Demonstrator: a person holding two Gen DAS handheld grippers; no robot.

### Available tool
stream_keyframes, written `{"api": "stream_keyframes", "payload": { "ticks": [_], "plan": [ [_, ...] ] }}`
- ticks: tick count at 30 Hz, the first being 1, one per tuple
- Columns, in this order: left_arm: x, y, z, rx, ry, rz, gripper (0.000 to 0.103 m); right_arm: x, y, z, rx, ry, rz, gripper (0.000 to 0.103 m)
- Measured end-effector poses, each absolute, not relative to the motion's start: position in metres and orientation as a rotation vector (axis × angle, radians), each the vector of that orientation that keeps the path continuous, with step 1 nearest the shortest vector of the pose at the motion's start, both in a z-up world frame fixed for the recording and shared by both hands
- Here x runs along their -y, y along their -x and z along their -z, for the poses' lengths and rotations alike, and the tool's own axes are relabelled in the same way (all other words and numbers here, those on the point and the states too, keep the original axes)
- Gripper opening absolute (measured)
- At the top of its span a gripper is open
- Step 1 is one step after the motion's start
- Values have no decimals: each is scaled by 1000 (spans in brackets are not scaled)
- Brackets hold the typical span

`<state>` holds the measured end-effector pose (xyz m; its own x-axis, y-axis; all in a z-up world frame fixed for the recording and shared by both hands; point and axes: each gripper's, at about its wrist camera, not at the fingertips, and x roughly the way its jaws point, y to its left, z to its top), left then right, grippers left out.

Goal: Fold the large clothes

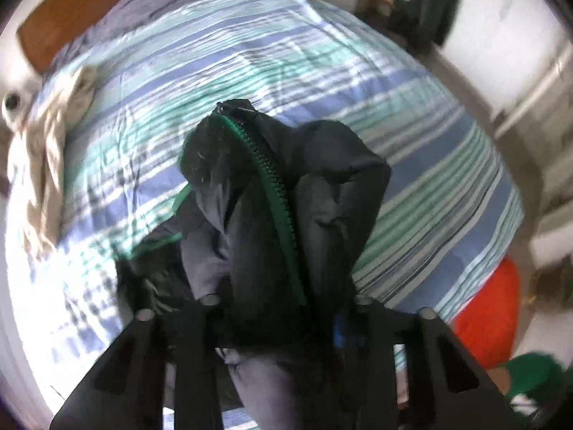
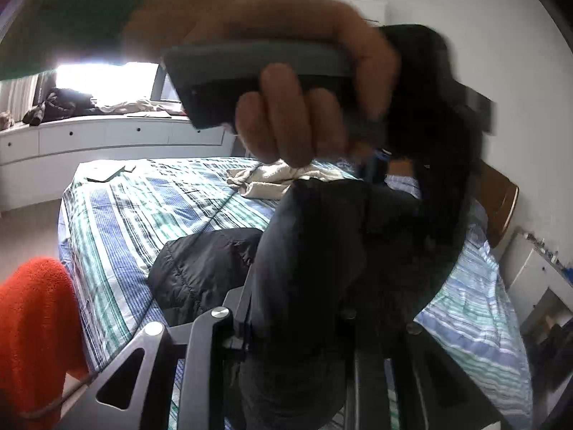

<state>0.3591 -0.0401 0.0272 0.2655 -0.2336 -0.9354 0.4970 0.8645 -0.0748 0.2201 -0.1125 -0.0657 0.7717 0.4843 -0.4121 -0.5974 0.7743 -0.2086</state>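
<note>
A black puffer jacket [image 1: 304, 193] with a green zipper [image 1: 275, 193] hangs bunched above the striped bed. My left gripper [image 1: 283, 308] is shut on the jacket, and fabric fills the space between its fingers. In the right wrist view my right gripper [image 2: 297, 319] is shut on another part of the same jacket [image 2: 315, 251]. The lower part of the jacket [image 2: 204, 268] rests on the bed. The person's left hand [image 2: 286, 122] and the other gripper's body are right in front of the right camera and hide the jacket's top.
The bed has a blue, green and white striped cover [image 1: 322, 64]. A beige garment [image 1: 39, 165] lies near its far side, also in the right wrist view [image 2: 265, 179]. An orange cloth [image 2: 32, 329] sits at the bed's near corner. A wooden headboard [image 1: 68, 18] stands at one end.
</note>
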Motion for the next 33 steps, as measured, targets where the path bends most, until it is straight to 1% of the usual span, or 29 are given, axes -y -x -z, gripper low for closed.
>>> {"api": "stream_keyframes", "payload": {
  "ticks": [1, 2, 4, 7, 8, 9, 10, 13, 16, 18, 21, 23, 26, 29, 32, 33],
  "plan": [
    [22, -363, -27, -1210, -208, 508, 30, 116, -220, 63, -370, 301, -630, 48],
    [10, -364, -26, -1206, -191, 512, 30, 128, -218, 59, -399, 222, -676, 55],
    [-21, -367, -18, -1191, -160, 507, 30, 154, -216, 54, -430, 66, -711, 56],
    [-64, -368, 2, -1191, -94, 505, 32, 175, -230, 60, -491, -51, -643, 56],
    [-75, -370, 7, -1193, -77, 496, 32, 176, -237, 62, -518, -57, -626, 52],
    [-84, -372, 12, -1197, -63, 482, 34, 173, -248, 64, -558, -69, -624, 45],
    [-99, -373, 21, -1198, -40, 460, 35, 168, -255, 63, -573, -91, -642, 33],
    [-119, -374, 33, -1192, 11, 445, 37, 132, -266, 56, -562, -109, -724, 33],
    [-130, -374, 41, -1178, 26, 469, 37, 88, -282, 66, -602, -120, -798, 33],
    [-142, -374, 46, -1178, 26, 473, 37, 61, -303, 88, -696, -138, -818, 33],
    [-163, -377, 64, -1218, 53, 428, 39, 23, -331, 137, -876, -136, -802, 29],
    [-181, -378, 82, -1227, 103, 399, 41, 6, -336, 151, -900, -104, -791, 28],
    [-209, -381, 112, -1241, 230, 372, 47, -15, -331, 164, -893, -13, -765, 27],
    [-226, -382, 132, -1249, 340, 380, 49, -21, -329, 160, -913, 11, -757, 27],
    [-226, -378, 133, -1227, 319, 379, 48, 6, -339, 130, -999, -106, -823, 28],
    [-226, -377, 134, -1219, 311, 376, 48, 20, -344, 116, -984, -152, -825, 28]
  ]
}}
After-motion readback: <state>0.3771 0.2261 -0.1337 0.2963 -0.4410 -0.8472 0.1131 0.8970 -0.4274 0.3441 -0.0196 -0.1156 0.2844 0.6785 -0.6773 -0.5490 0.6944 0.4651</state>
